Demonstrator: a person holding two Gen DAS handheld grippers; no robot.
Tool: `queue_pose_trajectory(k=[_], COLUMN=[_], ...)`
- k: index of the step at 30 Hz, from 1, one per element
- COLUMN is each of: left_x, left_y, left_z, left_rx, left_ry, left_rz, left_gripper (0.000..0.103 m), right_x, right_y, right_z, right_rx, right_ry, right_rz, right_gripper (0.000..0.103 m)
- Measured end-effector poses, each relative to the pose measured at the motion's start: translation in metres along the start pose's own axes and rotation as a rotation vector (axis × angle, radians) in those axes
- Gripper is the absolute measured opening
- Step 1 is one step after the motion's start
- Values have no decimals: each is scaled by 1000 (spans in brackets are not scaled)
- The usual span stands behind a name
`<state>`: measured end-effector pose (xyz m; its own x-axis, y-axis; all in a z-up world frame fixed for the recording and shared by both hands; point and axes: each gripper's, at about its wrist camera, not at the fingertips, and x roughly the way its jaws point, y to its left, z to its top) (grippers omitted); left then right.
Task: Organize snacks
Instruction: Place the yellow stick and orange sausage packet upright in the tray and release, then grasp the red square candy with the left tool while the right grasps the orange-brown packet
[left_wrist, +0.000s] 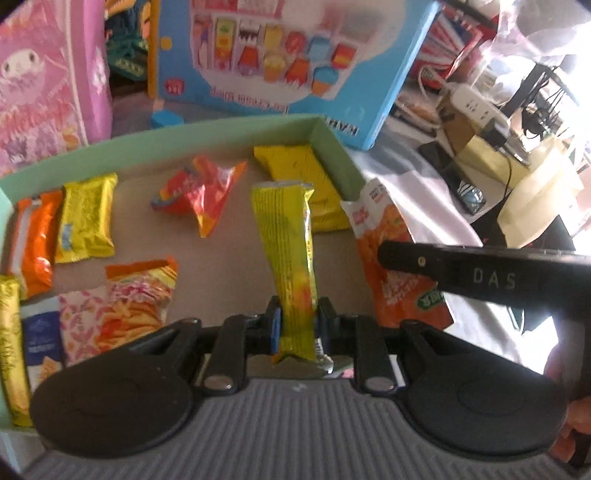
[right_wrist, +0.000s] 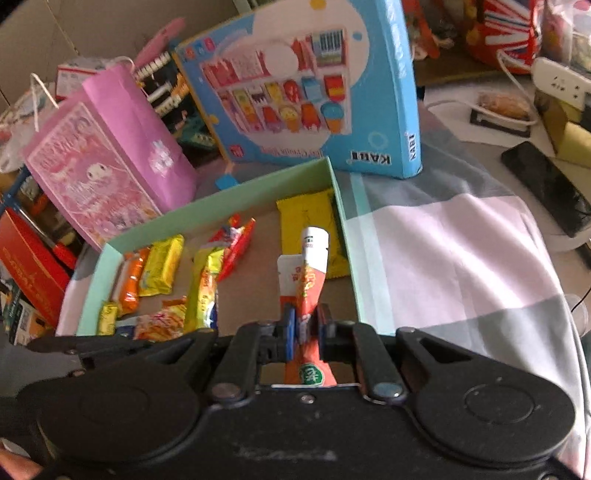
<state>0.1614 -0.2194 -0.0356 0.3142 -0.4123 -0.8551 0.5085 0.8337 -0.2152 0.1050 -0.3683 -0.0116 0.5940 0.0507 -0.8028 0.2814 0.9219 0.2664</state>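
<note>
Setting: cluttered table draped in a grey and white cloth (right_wrist: 454, 258), with a shallow mint-green box (right_wrist: 258, 192) lying open on it.
Behind the box: a blue toy carton (right_wrist: 395, 74) printed with ice creams stood upright, and a pink paper gift bag (right_wrist: 122, 147) stood to its left.
Far right: a white power strip (left_wrist: 476, 105) and tangled cables lay on the table's edge.
Left gripper (left_wrist: 297, 325): clenched on a long yellow-green snack stick pack (left_wrist: 291, 254), held near its lower end so the pack rose upright over the box floor.
Right gripper (right_wrist: 306, 328): clamped tight on an orange and white snack pouch (right_wrist: 308, 273), its curled top pointing up above the box's right side.
Box contents: an orange packet (left_wrist: 37, 243) and a yellow wafer pack (left_wrist: 86, 218) lay side by side at the left; a red crumpled wrapper (left_wrist: 201, 192) sat mid-box; a flat yellow packet (left_wrist: 295, 166) rested against the right wall; a noodle-print bag (left_wrist: 142, 299) lay near the front.
Sharpness: both views were slightly blurred.
</note>
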Motion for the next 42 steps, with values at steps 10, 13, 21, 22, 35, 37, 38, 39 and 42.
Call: queue_pose_trajectory(k=[10,13,21,22,35,37,38,39,42], left_x=[23,8,-26,-28,-83,-88,-91,-93,-96], left_y=[1,-2,0,0,25,32,35,39,47], left_z=[0,0,-9,-10,-76,-89,-96,-101,-119], left_rx=[-1,21,-1,-2,0,3,8,12,19], left_ry=[21,-32,-49,-48,-62,-59,-58,-56,-49], left_rz=[41,83,78,80,107,121,128,135,153], left_gripper=[84,102,103,103,103,103,103,103,103], right_x=[4,-13,-48,-50,-60,-60,-60,-60,-59], right_y=[-6,-7,-3,-2,12,16,18,20,28], right_z=[3,4,-6,-9,-79,-91,-97,-102,-119], right_rx=[31,55,82,83,121,119,123,124,121], right_ry=[-8,-66,-112,-108,-22,-10,-7,0,18], right_rz=[81,100,110,106,56,50,51,51,58], right_gripper=[40,83,103,103,103,103,103,103,103])
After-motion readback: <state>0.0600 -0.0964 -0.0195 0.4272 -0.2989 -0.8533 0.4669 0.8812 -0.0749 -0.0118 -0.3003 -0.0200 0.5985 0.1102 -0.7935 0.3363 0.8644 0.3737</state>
